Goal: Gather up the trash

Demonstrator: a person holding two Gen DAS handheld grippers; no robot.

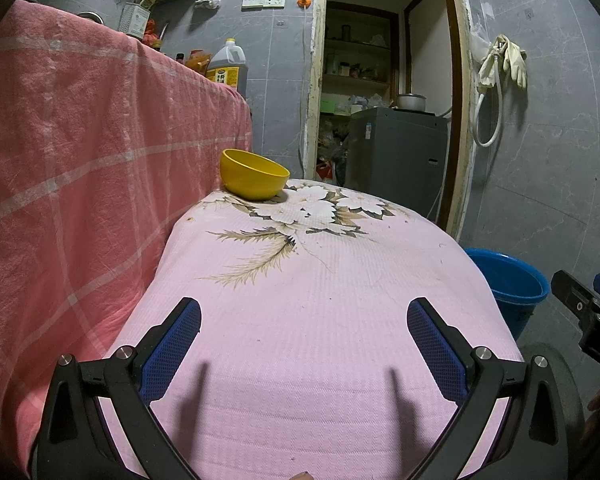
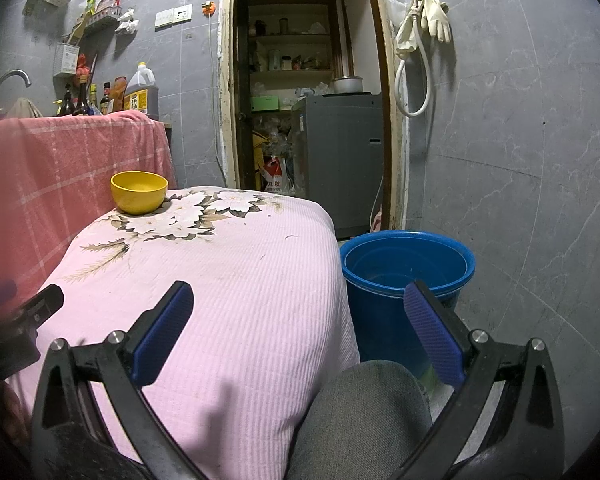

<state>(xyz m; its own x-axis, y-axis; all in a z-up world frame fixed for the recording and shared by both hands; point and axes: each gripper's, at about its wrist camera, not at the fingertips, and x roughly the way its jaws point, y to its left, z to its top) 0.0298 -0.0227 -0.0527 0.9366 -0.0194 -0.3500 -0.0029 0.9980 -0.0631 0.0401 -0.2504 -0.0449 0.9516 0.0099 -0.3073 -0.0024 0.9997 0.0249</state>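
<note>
A yellow bowl (image 1: 254, 175) stands at the far left end of a table under a pink flowered cloth (image 1: 320, 300); it also shows in the right wrist view (image 2: 139, 192). A blue bucket (image 2: 406, 276) stands on the floor at the table's right side, and its rim shows in the left wrist view (image 1: 508, 280). My left gripper (image 1: 304, 320) is open and empty above the near part of the cloth. My right gripper (image 2: 299, 306) is open and empty over the table's right edge, near the bucket. No loose trash shows on the cloth.
A higher counter under a red checked cloth (image 1: 80, 152) rises on the left, with bottles and an oil jug (image 2: 142, 94) on it. A doorway (image 2: 304, 100) with shelves and a grey appliance lies ahead. A grey-clad knee (image 2: 364, 412) is below the right gripper.
</note>
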